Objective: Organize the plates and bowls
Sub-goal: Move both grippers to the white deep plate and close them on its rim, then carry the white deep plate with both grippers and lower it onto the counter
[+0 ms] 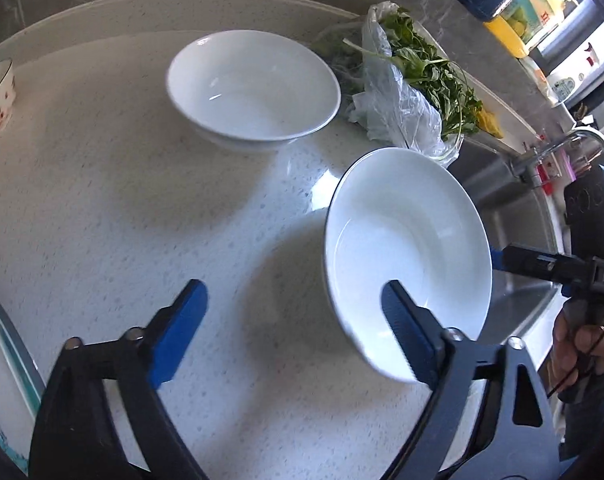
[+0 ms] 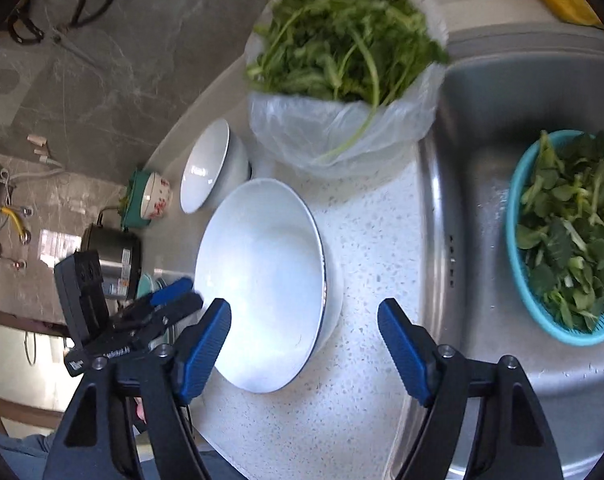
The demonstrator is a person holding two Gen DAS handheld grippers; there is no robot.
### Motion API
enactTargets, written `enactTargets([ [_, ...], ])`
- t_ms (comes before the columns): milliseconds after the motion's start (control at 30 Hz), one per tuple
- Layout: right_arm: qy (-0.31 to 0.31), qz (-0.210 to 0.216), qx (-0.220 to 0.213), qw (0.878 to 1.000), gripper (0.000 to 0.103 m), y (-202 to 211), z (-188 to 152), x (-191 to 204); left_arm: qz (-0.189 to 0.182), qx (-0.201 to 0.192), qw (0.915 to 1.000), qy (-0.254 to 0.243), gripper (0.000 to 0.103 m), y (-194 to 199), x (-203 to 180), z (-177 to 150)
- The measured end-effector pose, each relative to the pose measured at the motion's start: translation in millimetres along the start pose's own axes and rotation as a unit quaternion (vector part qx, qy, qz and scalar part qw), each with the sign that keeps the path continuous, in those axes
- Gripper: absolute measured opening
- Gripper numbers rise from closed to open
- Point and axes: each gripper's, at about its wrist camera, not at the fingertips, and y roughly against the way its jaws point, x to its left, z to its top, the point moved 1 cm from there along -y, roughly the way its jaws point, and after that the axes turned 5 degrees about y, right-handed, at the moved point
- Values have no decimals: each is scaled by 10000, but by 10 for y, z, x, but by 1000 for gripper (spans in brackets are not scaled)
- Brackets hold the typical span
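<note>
Speckled white stone counter (image 1: 121,200) beside a steel sink (image 2: 482,160); near white shallow bowl (image 1: 406,256) sits at the counter's sink edge; two stacked white bowls (image 1: 253,84) stand well apart behind it, near a plastic bag of greens (image 1: 406,80). Left gripper (image 1: 289,336) released, nothing between its pads, one finger (image 1: 406,340) overlapping the near bowl's rim; right gripper (image 2: 302,348) likewise unclenched, bowl rim just beside its left pad. Judged step: grasp near bowl for stacking; bite squarely over the rim, lift level, avoid sliding it sinkward.
</note>
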Motion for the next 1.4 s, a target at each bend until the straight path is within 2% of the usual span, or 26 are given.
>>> enactTargets([
  [67,96,-37,124,9999,69,-89,25,14,25,77,10000,-14,55,-91,-20,28],
  [133,98,-20,180,9998,66,-142,49,14,6,189,9998,-12,46,-156,-6,36],
  [300,117,-43,246,9996,61,-210,92,4,29,212,9997,71,45,-247,-6,59],
  [367,78,-99,246,9996,55,-208,109,-33,47,236,9997,89,31,-275,0,72],
  [500,30,-194,302,9993,36,-221,128,-87,-38,271,9996,80,23,-289,-41,60],
  [600,38,-213,392,9990,18,-247,114,-95,-10,296,9996,18,17,-317,-107,43],
  [667,66,-240,389,9989,17,-254,110,-82,-64,326,9994,18,11,-335,-135,33],
  [1100,150,-384,406,9983,16,-284,95,48,96,268,9996,60,9,-278,-139,-26],
  [1400,462,-194,636,9967,16,-362,32,454,257,77,9991,324,9,235,77,-188],
])
